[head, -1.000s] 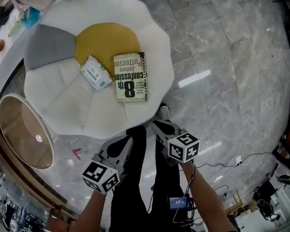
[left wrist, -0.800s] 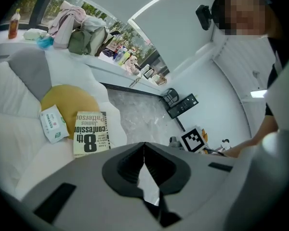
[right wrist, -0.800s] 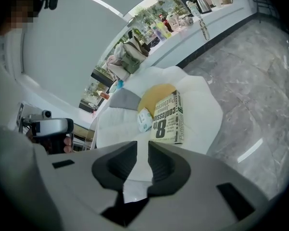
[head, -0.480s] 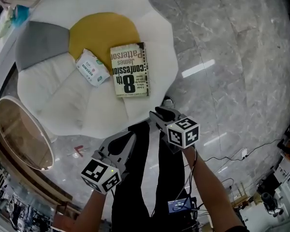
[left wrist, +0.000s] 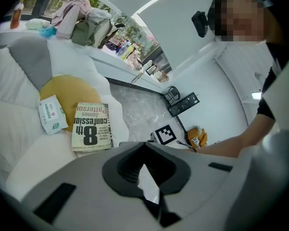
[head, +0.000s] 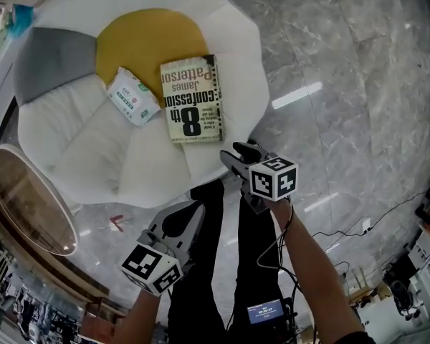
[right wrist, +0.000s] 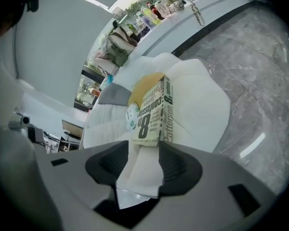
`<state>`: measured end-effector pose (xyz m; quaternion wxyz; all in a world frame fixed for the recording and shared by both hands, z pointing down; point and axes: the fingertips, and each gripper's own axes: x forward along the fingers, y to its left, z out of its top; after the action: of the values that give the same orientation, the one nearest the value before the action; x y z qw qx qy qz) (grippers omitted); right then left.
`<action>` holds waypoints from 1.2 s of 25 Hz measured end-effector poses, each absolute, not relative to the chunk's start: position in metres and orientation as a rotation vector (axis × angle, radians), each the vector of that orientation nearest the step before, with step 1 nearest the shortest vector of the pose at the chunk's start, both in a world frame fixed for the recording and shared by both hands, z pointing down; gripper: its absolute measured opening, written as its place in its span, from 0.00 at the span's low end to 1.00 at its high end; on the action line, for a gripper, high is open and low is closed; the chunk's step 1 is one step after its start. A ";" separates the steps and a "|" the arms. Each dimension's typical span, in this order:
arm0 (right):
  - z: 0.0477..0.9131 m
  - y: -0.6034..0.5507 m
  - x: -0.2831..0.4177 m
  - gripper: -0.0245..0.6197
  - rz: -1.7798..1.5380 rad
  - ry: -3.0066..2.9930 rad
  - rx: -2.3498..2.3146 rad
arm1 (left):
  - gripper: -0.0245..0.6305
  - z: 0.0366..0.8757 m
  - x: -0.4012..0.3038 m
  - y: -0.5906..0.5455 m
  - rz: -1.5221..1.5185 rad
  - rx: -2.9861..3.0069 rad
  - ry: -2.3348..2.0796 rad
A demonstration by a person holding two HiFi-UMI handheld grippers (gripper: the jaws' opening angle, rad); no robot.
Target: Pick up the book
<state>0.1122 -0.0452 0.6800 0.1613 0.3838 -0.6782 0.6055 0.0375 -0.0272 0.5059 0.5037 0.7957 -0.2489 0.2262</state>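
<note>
The book (head: 193,99), a cream paperback with a big black "8", lies flat on a white petal-shaped cushion seat (head: 150,163), partly over its yellow centre (head: 140,45). My right gripper (head: 236,154) hovers just off the seat's near edge, below the book's lower right corner. Its jaws have just been opening and stand open with nothing between them. In the right gripper view the book (right wrist: 154,112) lies beyond the right gripper (right wrist: 143,150). My left gripper (head: 190,210) hangs lower and further back, shut and empty. The left gripper view shows the book (left wrist: 90,127) ahead of the left gripper (left wrist: 144,146).
A white and green tissue pack (head: 132,95) lies left of the book. A grey cushion (head: 50,63) sits at the seat's back left. A round glass side table (head: 29,199) stands at the left. Grey marble floor (head: 344,84) spreads to the right, with cables (head: 387,228).
The right gripper has come forward to the seat's edge near the book, and its jaws have parted. The left gripper has shifted slightly and stays shut. The book has not moved.
</note>
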 end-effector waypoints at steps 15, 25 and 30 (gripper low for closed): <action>0.724 -0.062 0.095 0.45 1.731 -1.915 1.131 | 0.06 0.531 0.042 -0.039 0.528 1.927 -0.607; 0.745 -0.067 0.093 0.47 1.769 -1.883 1.108 | 0.06 0.541 0.035 -0.033 0.531 1.900 -0.620; 0.751 -0.067 0.094 0.47 1.780 -1.868 1.103 | 0.06 0.541 0.037 -0.035 0.496 1.870 -0.645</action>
<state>0.0935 -0.0668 0.7514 0.1668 0.3874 -0.6564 0.6255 0.0373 -0.0348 0.5414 0.5235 0.7813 -0.2695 0.2072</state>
